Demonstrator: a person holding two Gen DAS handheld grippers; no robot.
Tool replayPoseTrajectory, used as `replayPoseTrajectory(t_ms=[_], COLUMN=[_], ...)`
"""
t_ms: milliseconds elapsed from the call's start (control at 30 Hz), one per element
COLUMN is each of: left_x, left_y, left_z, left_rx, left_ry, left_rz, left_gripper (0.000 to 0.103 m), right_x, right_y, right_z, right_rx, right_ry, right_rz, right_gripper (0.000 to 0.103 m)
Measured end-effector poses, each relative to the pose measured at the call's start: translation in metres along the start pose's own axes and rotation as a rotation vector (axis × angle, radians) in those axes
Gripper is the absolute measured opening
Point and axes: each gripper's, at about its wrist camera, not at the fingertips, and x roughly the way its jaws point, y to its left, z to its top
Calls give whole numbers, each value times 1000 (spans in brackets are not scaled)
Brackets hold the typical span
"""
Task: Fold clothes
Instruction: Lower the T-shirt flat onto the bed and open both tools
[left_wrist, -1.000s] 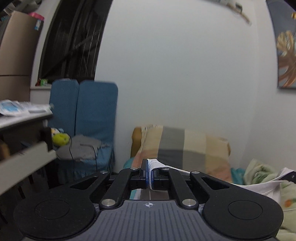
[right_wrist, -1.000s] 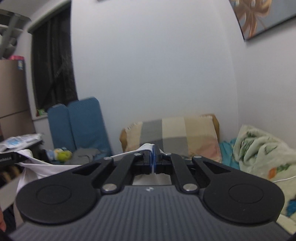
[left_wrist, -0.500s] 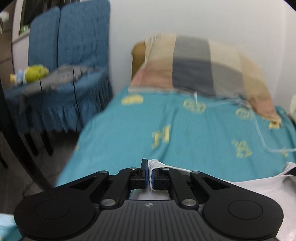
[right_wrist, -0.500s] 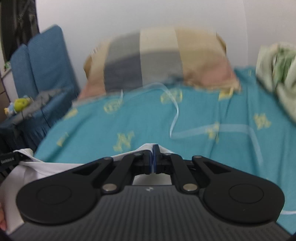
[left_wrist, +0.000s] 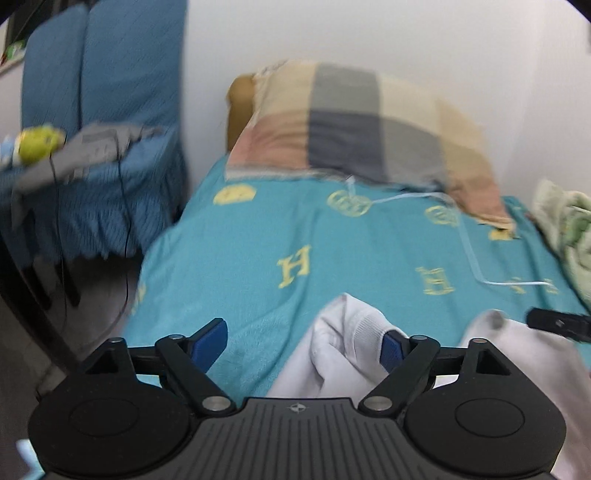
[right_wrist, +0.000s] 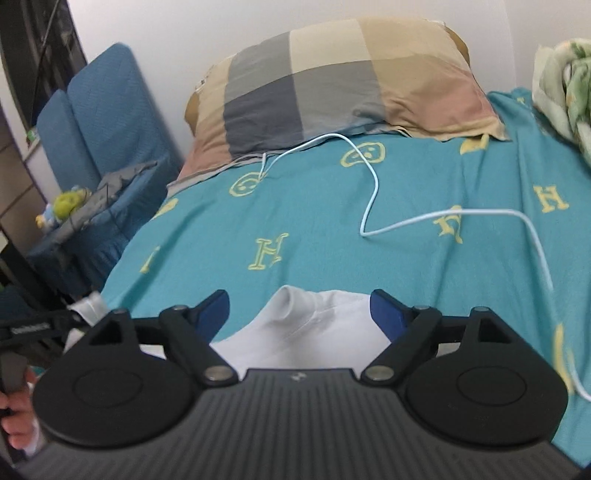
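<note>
A white garment (left_wrist: 343, 343) lies on the teal bedspread (left_wrist: 295, 229) at the near edge of the bed. My left gripper (left_wrist: 301, 341) stands open over it; a bunched corner of the cloth rests loose against its right blue pad (left_wrist: 393, 345). In the right wrist view the same white garment (right_wrist: 306, 325) lies spread between the open fingers of my right gripper (right_wrist: 299, 308), touching neither pad. The tip of the right gripper (left_wrist: 557, 323) shows at the right edge of the left wrist view, and the left gripper's handle (right_wrist: 33, 328) with a hand shows at the left of the right wrist view.
A checked pillow (right_wrist: 343, 81) leans on the white wall at the head of the bed. A white cable (right_wrist: 373, 195) snakes across the bedspread. A green-patterned blanket (right_wrist: 569, 77) is heaped at the right. A blue chair (left_wrist: 99, 110) with grey cloth and a yellow toy stands left of the bed.
Both grippers came down from facing the wall to the bed, then opened and let go of the white garment, which now lies on the bedspread.
</note>
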Motion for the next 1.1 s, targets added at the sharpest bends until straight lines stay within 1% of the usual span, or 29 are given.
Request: replayPoseTrajectory(t_ms=[67,100,133,300,367,500,567,667,733,767,800,833,867,900,933,967,1000,1067,1100], left_x=[-35,-53,-70,-158,-189,-243,-269,-287,-293,-292,-291,-291,-290,-284,-277,-271,-264,-251,-245], left_y=[-2,-4,-3,-3,3,22,35,60,76,84,91,97,103,105,106,108,109,112,114], left_z=[0,0,-2,-17,-32,-72,-97,-136,-160,-168,-176,-182,-189,-188,-188,-188,-188,-188,-187], left_rx=[16,23,23,20,-27,-156,-260,-428,-521,-558,-595,-624,-651,-655,-660,-665,-669,-679,-683], left_ry=[-42,-62,-71,-115,-114,-115,-105,-83,-63,-48,-35,-35,-35,-37,-38,-39,-41,-43,-45], left_rz=[-11,-16,-22,-50,-50,-43,-40,-60,-64,-62,-60,-57,-55,-51,-47,-44,-40,-33,-29], left_gripper=[95,101,103,103,103,101,100,95,90,88,82,79,79,75,68,66,63,58,54], right_x=[-24,-39,-54,-148,-187,-265,-298,-338,-357,-363,-367,-368,-367,-366,-364,-363,-359,-349,-345], right_y=[8,11,14,24,26,29,32,37,38,37,36,35,34,32,31,29,28,27,27], right_z=[2,1,0,-27,-46,-84,-101,-123,-136,-143,-150,-157,-163,-169,-175,-181,-186,-192,-193], right_rx=[-10,-6,-2,30,60,119,129,137,172,198,218,234,238,240,242,244,252,253,247], right_ry=[-18,-23,-27,-55,-60,-62,-52,-29,-21,-13,-2,4,4,4,4,3,14,40,49], right_rz=[-6,-4,-2,30,47,75,69,55,75,87,100,112,117,121,125,130,130,140,141], right_gripper=[84,84,84,84,84,85,85,85,85,85,85,85,85,84,84,84,78,73,68])
